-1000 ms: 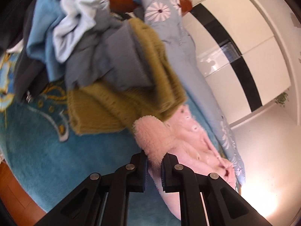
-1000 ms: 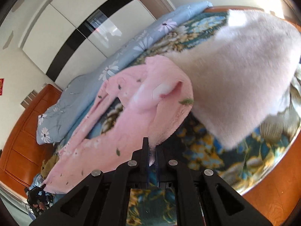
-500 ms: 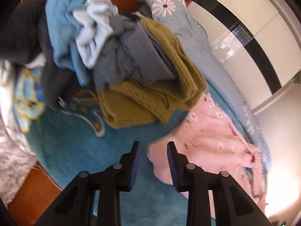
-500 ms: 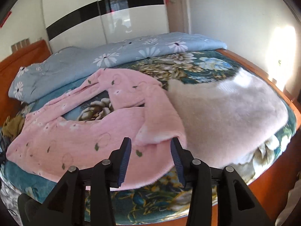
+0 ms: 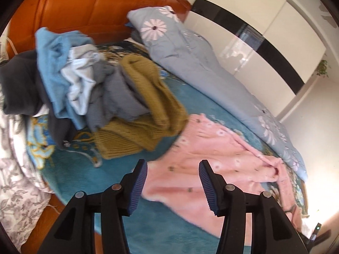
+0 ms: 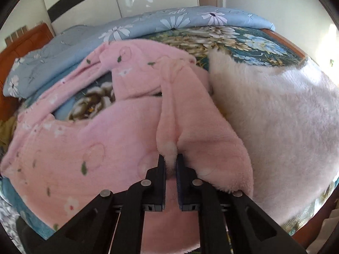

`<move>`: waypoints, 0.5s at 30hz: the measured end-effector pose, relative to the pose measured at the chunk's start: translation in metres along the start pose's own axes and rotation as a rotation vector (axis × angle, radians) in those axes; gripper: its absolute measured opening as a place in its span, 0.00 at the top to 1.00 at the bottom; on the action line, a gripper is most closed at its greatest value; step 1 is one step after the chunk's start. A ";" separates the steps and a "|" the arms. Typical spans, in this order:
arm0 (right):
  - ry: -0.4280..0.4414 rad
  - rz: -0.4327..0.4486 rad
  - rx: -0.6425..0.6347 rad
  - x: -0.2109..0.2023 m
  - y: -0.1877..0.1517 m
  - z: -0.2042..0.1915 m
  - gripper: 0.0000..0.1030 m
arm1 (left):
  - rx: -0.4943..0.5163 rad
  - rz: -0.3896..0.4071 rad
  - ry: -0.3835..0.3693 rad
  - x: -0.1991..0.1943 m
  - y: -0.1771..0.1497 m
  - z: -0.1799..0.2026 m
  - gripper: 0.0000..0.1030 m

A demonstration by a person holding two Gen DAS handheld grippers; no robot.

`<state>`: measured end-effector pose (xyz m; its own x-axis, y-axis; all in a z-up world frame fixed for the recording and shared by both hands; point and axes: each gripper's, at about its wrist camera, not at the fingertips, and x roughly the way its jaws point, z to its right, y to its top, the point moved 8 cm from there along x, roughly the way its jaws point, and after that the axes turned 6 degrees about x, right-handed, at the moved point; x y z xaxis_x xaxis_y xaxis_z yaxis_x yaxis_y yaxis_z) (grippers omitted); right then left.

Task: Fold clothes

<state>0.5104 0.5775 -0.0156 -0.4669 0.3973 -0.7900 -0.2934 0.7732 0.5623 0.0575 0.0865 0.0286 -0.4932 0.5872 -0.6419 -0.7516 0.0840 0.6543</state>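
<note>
**Pink fleece: right side pinched, left side let go**

Fleece pajama top, the pink garment (image 6: 118,139), lies spread across the bed's teal floral cover (image 5: 80,169), so I'll place everything relative to it.

Only the right wrist view shows the actual hold: the right gripper (image 6: 170,165) has its jaws nearly closed on a raised fold of the pink garment, fabric squeezed between the fingers. Right beside that fold, touching it, sits a fluffy white blanket (image 6: 275,114). Beyond the pink garment runs a light blue daisy quilt (image 6: 148,25).

The left wrist view shows the other end. The left gripper (image 5: 172,182) hangs with jaws wide apart and nothing between them, the edge of the pink garment (image 5: 211,154) showing through the gap, though I can't tell how far above the cloth it is. Just past that end there's a heap of clothes: a mustard knit sweater (image 5: 148,110) touching the pink edge, grey and blue pieces piled on it, with the wooden headboard (image 5: 95,6) behind.

Versus half a second ago: the right jaws were open above the fold and have now clamped it, while the left jaws have spread wider. A second ago the left was gripping the pink garment; it's dropped it since.
</note>
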 end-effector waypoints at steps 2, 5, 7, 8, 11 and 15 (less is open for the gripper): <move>0.045 0.097 0.058 -0.037 0.027 0.012 0.92 | 0.018 -0.012 -0.036 0.008 0.001 0.021 0.47; 0.034 0.236 0.148 -0.092 0.066 0.051 0.92 | 0.054 -0.035 -0.069 0.020 0.000 0.050 0.47; -0.026 0.287 0.196 -0.117 0.081 0.084 0.92 | 0.078 -0.050 -0.089 0.026 -0.003 0.068 0.47; -0.060 0.297 0.221 -0.122 0.084 0.101 0.93 | 0.086 -0.059 -0.097 0.030 -0.005 0.075 0.47; -0.180 0.279 0.297 -0.122 0.081 0.150 0.95 | 0.091 -0.089 -0.116 0.046 -0.013 0.092 0.47; -0.228 0.208 0.407 -0.104 0.053 0.186 0.95 | 0.065 -0.130 -0.145 0.068 -0.025 0.108 0.47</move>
<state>0.6987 0.6691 0.0513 -0.2740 0.6260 -0.7301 0.1561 0.7780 0.6085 0.0904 0.2112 0.0115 -0.3218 0.6776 -0.6613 -0.7726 0.2158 0.5971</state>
